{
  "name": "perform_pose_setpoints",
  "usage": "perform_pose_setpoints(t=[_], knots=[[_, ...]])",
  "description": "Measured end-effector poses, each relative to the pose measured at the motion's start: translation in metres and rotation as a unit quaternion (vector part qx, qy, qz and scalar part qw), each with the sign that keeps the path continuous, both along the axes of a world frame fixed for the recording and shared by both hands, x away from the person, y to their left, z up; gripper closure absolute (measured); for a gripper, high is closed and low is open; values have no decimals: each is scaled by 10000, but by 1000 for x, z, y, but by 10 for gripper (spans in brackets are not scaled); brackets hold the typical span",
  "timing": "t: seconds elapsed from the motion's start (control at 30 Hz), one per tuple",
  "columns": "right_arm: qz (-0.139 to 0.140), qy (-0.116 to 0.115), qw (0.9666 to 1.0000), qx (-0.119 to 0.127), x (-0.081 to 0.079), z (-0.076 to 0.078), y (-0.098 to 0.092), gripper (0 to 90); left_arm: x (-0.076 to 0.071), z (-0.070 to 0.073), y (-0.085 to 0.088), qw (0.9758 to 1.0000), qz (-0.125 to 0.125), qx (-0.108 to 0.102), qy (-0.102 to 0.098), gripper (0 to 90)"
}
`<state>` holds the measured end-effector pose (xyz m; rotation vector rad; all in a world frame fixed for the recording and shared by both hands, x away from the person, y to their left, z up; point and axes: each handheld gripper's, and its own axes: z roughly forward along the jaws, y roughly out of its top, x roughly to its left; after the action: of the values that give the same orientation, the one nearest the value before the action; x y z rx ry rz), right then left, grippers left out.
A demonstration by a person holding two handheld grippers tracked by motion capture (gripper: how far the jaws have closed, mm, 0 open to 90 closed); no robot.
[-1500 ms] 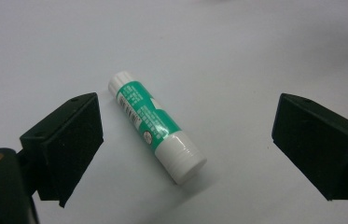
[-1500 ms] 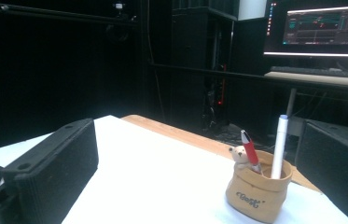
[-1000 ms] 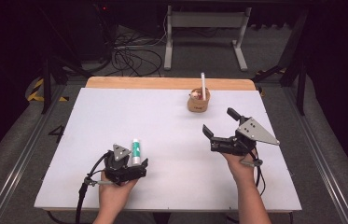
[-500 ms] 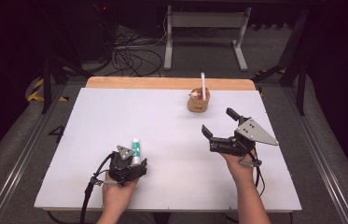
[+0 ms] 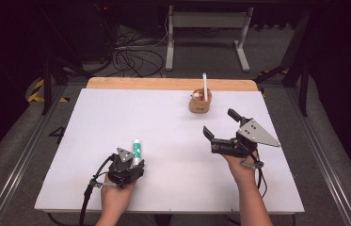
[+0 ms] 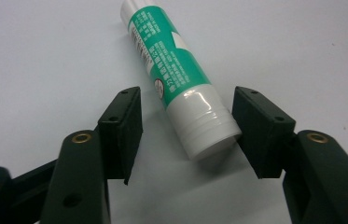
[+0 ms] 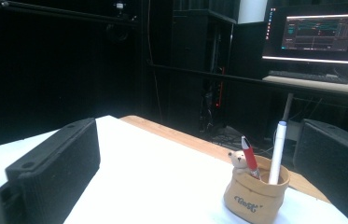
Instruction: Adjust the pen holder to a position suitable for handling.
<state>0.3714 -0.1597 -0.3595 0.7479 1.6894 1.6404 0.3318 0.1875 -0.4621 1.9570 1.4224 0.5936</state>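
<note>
The person's left gripper (image 5: 127, 165) sits low over the near-left part of the white tabletop (image 5: 116, 117), straddling a green-and-white tube (image 5: 137, 150) that lies flat there. In the high view the tube pokes out from the front of the gripper, pointing away from the person toward the far edge.

In the left gripper view the tube (image 6: 176, 79) lies at a slant, its white ridged end down between the two black fingers (image 6: 122, 128) and its green printed body running up and to the left. The fingers have just been closing in on it. The one on the right of that view looks to be touching the tube's white end, or is just beside it; the one on the left stands clearly off, with bare tabletop between pad and tube. So the tube is between the fingers but not clamped.

The right gripper (image 5: 220, 134) is held above the tabletop on the right side, well apart from the tube, its fingers spread wide with nothing between them and aimed toward the far edge.

A small tan pouch-like holder (image 5: 200, 101) stands upright near the far edge, ahead of the right gripper. In the right gripper view the holder (image 7: 254, 196) carries a white pen (image 7: 277, 151) standing nearly upright, a red pen (image 7: 249, 157) tilted beside it, and a small bear figure (image 7: 238, 161) at its rim.
</note>
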Motion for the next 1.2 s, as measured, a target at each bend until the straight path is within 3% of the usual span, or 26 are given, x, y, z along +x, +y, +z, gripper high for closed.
perform_pose_setpoints(t=[0.2, 0.23, 0.33, 0.53, 0.73, 1.2], knots=[[-1, 5, 10000, -16, 0, 0, 0, 10, 0, 0, 4, 10000, -56, -30, -8, 584], [17, 95, 9998, 172, -1, 0, 2, 11, 0, 0, 5, 10000, -70, -8, -24, 599], [-6, 7, 10000, -33, 0, 0, 1, 12, 1, 0, 9, 9999, -140, -28, -29, 647], [77, -57, 9999, -133, 0, -2, 1, 28, 2, 2, 11, 9994, -340, -34, -50, 649], [206, -228, 9989, -367, -1, -3, 6, 33, 0, 10, 11, 9979, -608, -122, -212, 650], [483, -429, 9940, -889, -2, -8, 16, 51, -3, 29, 3, 9921, -1103, -368, -465, 652]])
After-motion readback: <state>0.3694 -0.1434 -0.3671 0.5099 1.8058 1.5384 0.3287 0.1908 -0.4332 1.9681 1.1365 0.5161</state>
